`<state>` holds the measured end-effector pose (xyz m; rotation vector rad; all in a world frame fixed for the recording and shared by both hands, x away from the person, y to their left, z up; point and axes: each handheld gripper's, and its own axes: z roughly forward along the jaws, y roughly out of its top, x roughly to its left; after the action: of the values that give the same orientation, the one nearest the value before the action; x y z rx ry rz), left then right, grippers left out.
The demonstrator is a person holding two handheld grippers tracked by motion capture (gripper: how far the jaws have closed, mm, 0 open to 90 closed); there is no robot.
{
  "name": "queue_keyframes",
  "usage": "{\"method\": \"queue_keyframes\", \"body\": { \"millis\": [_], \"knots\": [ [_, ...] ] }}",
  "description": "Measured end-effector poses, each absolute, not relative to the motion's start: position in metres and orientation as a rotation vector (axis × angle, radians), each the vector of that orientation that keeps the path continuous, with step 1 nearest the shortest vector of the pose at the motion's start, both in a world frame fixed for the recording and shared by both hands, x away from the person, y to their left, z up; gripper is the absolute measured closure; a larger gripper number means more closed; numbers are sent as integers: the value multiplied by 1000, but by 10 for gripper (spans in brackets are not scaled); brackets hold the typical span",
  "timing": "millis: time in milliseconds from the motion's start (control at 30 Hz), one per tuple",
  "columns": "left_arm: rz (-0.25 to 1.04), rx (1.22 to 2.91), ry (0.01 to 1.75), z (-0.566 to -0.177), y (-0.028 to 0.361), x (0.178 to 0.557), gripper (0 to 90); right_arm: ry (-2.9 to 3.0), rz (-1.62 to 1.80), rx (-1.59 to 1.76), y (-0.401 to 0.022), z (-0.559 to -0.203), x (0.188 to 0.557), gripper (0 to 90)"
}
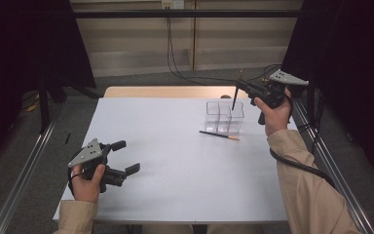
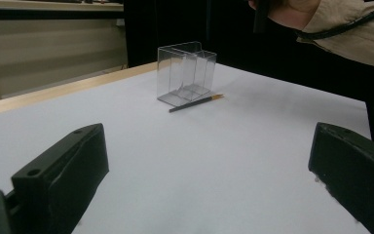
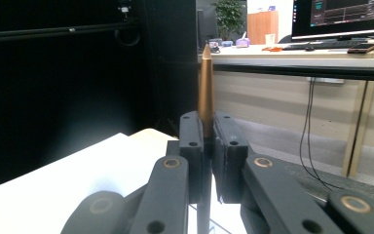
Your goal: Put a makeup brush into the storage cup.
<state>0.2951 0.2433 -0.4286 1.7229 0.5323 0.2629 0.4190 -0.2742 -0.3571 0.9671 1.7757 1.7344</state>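
My right gripper (image 1: 240, 86) is up at the far right, shut on a dark pencil (image 1: 234, 101) that hangs tilted over a clear two-compartment box (image 1: 224, 117). In the right gripper view the pencil's copper-coloured end (image 3: 205, 87) sticks up from between the closed jaws of that gripper (image 3: 207, 131). A second dark pencil (image 1: 219, 135) with an orange tip lies flat on the white table (image 1: 175, 165) just in front of the box. My left gripper (image 1: 126, 157) rests at the near left, open and holding nothing. From the left gripper (image 2: 209, 170), the box (image 2: 185, 73) and the lying pencil (image 2: 195, 103) are far ahead.
A wooden strip (image 1: 170, 91) runs along the table's far edge. Metal rails (image 1: 24, 170) flank both sides. The right arm's beige sleeve (image 2: 350, 34) and its cable reach across the top right of the left gripper view. Cables hang on the far wall (image 1: 170, 44).
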Motion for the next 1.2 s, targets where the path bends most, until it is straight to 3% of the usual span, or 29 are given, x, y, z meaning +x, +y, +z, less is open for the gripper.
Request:
{"method": "queue_keyframes", "body": {
  "millis": [1200],
  "knots": [
    [260,1715,526,-428,242,294,7,1767,1667,1021,-283,-376,424,842]
  ]
}}
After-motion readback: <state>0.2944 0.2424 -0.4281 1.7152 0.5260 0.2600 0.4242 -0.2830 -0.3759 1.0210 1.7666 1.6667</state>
